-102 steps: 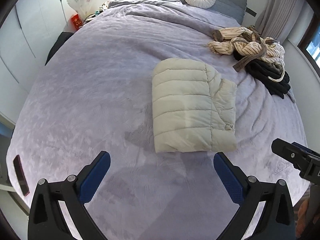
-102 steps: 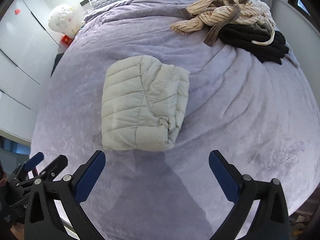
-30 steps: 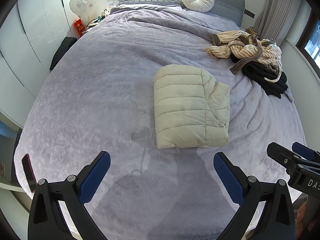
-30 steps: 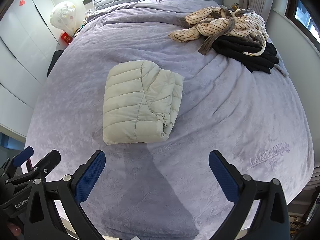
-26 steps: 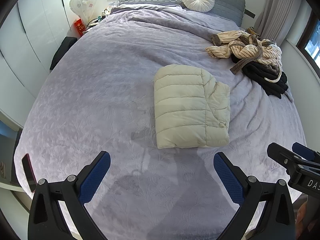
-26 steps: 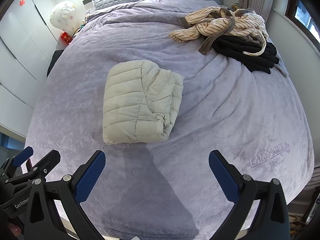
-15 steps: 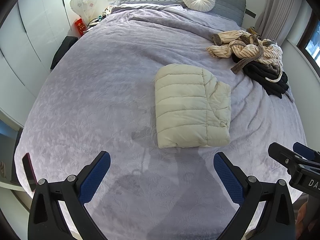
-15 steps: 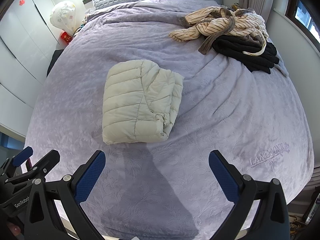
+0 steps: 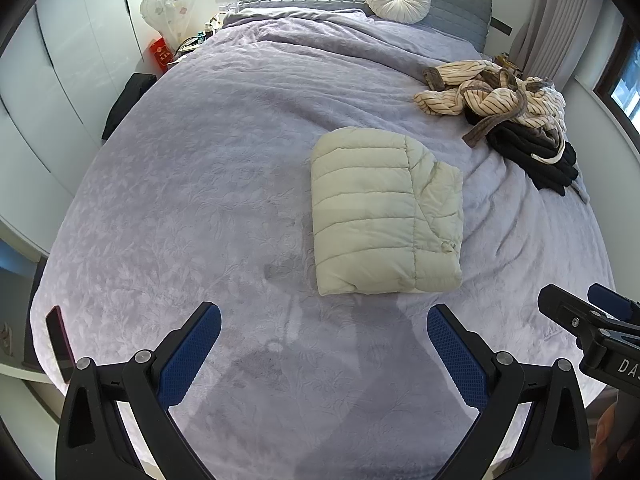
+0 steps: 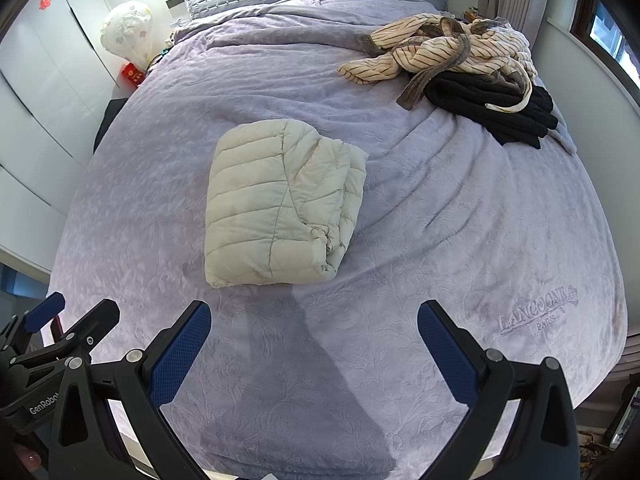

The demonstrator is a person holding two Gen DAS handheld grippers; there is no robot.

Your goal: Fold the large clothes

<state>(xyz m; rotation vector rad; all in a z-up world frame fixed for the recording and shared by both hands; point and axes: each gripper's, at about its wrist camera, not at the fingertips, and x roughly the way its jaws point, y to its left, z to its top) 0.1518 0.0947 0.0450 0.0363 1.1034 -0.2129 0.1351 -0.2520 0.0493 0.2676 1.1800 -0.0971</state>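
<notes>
Folded puffer jacket mid-bed, both tools spread wide, empty, at the foot: left tool, right tool. Only right view shows bedspread lettering "LANCOON... PARIS"; only left shows phone left of jacket

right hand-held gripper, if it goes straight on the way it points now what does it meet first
Most likely the bare lavender bedspread, just to the right of the folded cream puffer jacket. The right hand-held gripper is open and holds nothing. Depth is hard to judge through the fisheye, so it might clip the jacket's edge.
</notes>
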